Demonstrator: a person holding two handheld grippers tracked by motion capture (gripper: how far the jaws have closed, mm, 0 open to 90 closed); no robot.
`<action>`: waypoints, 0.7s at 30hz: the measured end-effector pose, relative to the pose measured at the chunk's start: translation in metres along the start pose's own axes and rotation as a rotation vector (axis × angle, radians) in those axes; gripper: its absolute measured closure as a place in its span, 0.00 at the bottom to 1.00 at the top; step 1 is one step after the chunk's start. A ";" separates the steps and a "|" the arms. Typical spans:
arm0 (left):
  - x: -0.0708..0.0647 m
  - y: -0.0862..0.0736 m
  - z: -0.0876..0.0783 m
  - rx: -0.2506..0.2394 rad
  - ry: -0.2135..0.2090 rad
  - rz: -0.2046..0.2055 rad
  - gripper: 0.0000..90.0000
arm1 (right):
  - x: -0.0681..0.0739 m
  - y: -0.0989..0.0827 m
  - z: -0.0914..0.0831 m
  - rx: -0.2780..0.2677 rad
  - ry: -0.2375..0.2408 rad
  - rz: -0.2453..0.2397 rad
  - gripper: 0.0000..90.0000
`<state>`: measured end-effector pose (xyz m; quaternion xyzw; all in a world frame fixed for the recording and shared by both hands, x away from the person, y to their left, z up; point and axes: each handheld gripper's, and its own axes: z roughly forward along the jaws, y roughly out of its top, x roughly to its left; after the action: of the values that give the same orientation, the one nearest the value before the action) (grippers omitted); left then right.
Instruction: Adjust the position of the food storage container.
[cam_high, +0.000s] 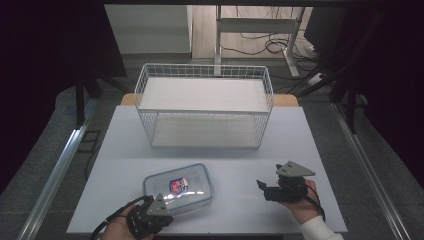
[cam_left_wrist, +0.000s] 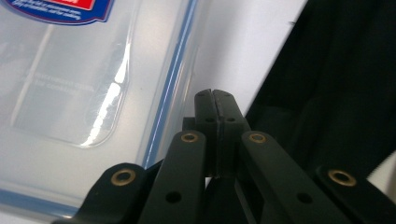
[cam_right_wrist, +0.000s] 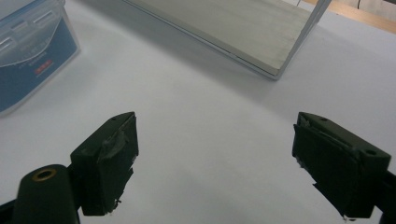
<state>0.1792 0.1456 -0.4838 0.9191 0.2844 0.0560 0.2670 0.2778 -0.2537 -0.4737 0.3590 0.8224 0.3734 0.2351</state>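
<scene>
High view: the box (cam_high: 178, 188) (light, stiff, slick plastic) sits before the rack (cam_high: 205, 105), best gripped at its rim; left gripper (cam_high: 150, 214) clenched empty, right gripper (cam_high: 267, 187) spread wide.

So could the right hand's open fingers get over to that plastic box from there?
Probably yes. Bare table lies between the right gripper and the plastic box; its fingers stand wide open. The wire basket sits farther back.

The left black two-jaw tongs (cam_high: 150, 216) are sitting low at the near edge, jaws pressed together with nothing between them. The right black tongs (cam_high: 269, 187) are resting in a white-sleeved hand (cam_high: 300, 202), pointing leftward, jaws standing wide apart and empty.
</scene>
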 end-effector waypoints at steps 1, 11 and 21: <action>0.003 -0.001 0.000 -0.003 0.005 -0.005 1.00 | 0.000 0.000 0.000 0.000 0.000 0.001 0.16; 0.017 -0.005 -0.002 -0.028 0.007 -0.041 1.00 | 0.000 0.000 0.001 0.005 -0.001 -0.002 0.16; 0.023 -0.008 -0.005 -0.040 0.018 -0.065 1.00 | 0.000 -0.001 0.001 0.006 -0.001 -0.002 0.17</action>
<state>0.1932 0.1664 -0.4851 0.9033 0.3152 0.0613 0.2845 0.2784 -0.2535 -0.4751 0.3589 0.8239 0.3705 0.2348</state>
